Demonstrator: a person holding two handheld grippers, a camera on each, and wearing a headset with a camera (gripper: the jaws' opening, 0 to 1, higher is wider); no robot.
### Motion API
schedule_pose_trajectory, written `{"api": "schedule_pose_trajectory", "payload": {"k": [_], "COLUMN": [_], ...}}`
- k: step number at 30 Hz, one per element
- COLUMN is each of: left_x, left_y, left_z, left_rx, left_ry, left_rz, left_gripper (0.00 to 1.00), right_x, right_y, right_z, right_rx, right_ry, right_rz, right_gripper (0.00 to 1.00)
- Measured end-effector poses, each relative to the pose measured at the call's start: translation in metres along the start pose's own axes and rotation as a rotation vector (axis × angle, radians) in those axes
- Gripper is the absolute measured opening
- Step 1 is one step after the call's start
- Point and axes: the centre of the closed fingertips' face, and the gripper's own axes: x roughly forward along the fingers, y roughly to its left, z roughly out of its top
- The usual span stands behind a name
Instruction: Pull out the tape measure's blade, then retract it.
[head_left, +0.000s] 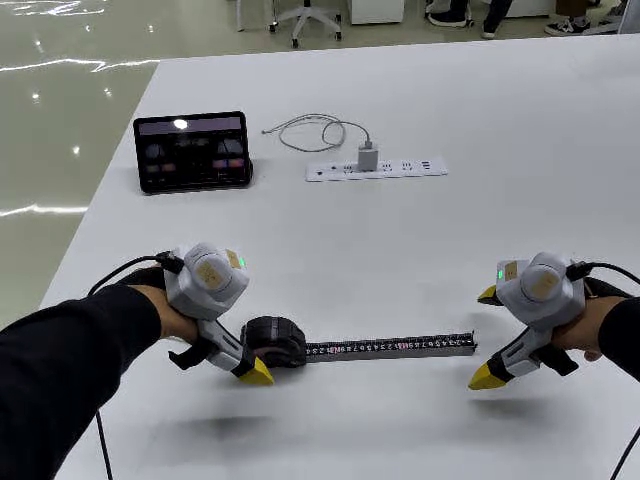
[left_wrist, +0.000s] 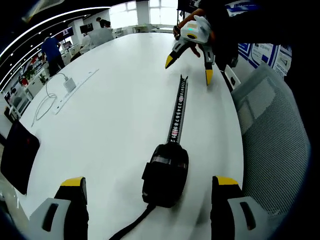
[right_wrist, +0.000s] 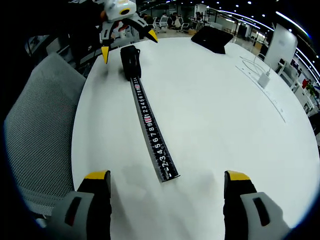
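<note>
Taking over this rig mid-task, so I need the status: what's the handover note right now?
Left gripper: open, jaws on either side of the tape measure case, not clamped on it.
Right gripper: open, the end of the blade lying just ahead of its jaws, ungripped.
The blade lies pulled out flat on the table.
Done: pull-out. Left: retract the blade.

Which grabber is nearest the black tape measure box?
The left gripper: its open jaws straddle the case; the right gripper faces the blade's tip.
</note>
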Motion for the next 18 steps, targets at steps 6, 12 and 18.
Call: {"api": "schedule_pose_trajectory", "payload": {"k": [6,12,18], "left_x": [-0.001,-0.003,-0.013], "left_y": [0.004,0.007,-0.001], "left_z": [-0.002,-0.002,0.004], "left_rx": [-0.047,-0.118,-0.263], "left_ry": [0.004,-0.048,-0.169], "left_rz": [0.015,0.056,0.061], "left_gripper": [1.0,1.0,1.0], "right_x": [0.0,-0.003,-0.012], "right_y": [0.0,-0.001,-0.003], "right_z": [0.002,0.003,0.004], "right_rx": [0.029,0.071,0.206], "right_ry": [-0.013,-0.068,-0.177], "right_rz": [-0.017,-0.075,-0.122], "right_gripper": [1.0,1.0,0.97]}}
